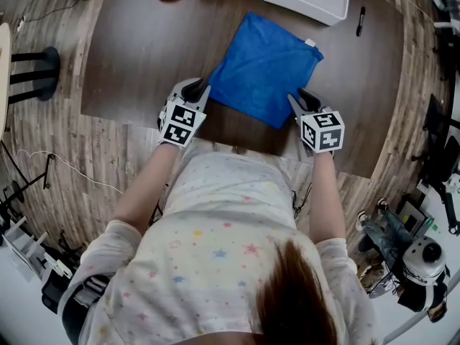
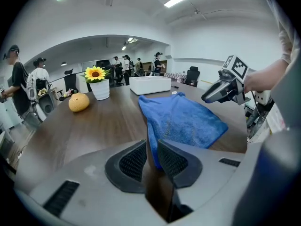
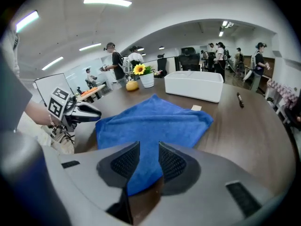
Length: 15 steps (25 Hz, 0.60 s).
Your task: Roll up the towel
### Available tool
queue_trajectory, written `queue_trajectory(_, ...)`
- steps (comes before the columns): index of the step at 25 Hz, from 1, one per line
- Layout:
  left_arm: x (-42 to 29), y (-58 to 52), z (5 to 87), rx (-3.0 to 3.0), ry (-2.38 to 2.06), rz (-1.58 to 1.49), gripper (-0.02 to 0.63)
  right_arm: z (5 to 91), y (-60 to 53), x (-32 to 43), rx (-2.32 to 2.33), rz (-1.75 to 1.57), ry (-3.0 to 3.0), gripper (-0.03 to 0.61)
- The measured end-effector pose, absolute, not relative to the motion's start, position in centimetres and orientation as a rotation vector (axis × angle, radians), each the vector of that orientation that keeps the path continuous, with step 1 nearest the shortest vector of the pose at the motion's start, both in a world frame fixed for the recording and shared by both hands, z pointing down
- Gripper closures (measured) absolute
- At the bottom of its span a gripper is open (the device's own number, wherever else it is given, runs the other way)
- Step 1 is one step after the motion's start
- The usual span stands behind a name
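My left claw (image 2: 151,147) is nipped onto the blue towel's (image 2: 188,119) corner; my right claw (image 3: 148,149) stands apart, straddling another corner.

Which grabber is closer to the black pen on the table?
Right. The right gripper is at the towel's near corner on the pen's side of the table; the left gripper is at the towel's opposite corner, farther away.

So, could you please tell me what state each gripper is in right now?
The left gripper: closed on a corner of the towel.
The right gripper: open, jaws astride another towel corner, not pinching it.
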<state>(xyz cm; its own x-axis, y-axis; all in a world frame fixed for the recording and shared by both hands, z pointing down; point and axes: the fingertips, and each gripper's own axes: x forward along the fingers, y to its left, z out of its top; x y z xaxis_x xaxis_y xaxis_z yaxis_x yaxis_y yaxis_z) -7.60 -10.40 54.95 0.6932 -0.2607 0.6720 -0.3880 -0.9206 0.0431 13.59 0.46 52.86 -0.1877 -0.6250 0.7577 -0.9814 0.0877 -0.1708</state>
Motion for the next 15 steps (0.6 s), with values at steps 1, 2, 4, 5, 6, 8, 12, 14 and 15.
queue_trajectory(1,-7.7,-10.0,54.9,2.710,-0.557,1.036,0.560,53.0,0.9,13.0,1.529,0.941,-1.904,0.459)
queue_trajectory(2,-7.7,-9.6,54.8,2.698,-0.587,1.028,0.560,53.1,1.4,12.5,1.482,0.948,-1.937,0.466)
queue_trajectory(4,-7.6,-8.6,54.4,2.684,-0.637,1.010,0.560,53.3,2.4,11.4,1.386,0.932,-1.992,0.481)
queue_trajectory(5,-7.5,-8.0,54.3,2.681,-0.654,1.006,0.560,53.4,2.8,10.8,1.335,0.916,-2.014,0.484)
queue_trajectory(6,-7.4,-7.5,54.2,2.678,-0.669,1.005,0.560,53.6,3.3,10.3,1.281,0.902,-2.034,0.485)
queue_trajectory(8,-7.4,-6.6,54.3,2.665,-0.697,1.004,0.560,54.0,4.0,9.2,1.176,0.887,-2.068,0.485)
queue_trajectory(12,-7.3,-4.6,54.3,2.634,-0.763,0.985,0.560,54.7,5.6,7.8,0.984,0.815,-2.119,0.497)
queue_trajectory(14,-7.3,-3.8,54.3,2.619,-0.797,0.975,0.560,54.9,6.3,7.4,0.899,0.748,-2.127,0.508)
queue_trajectory(15,-7.4,-3.4,54.3,2.611,-0.813,0.973,0.560,55.1,6.6,7.2,0.858,0.712,-2.124,0.508)
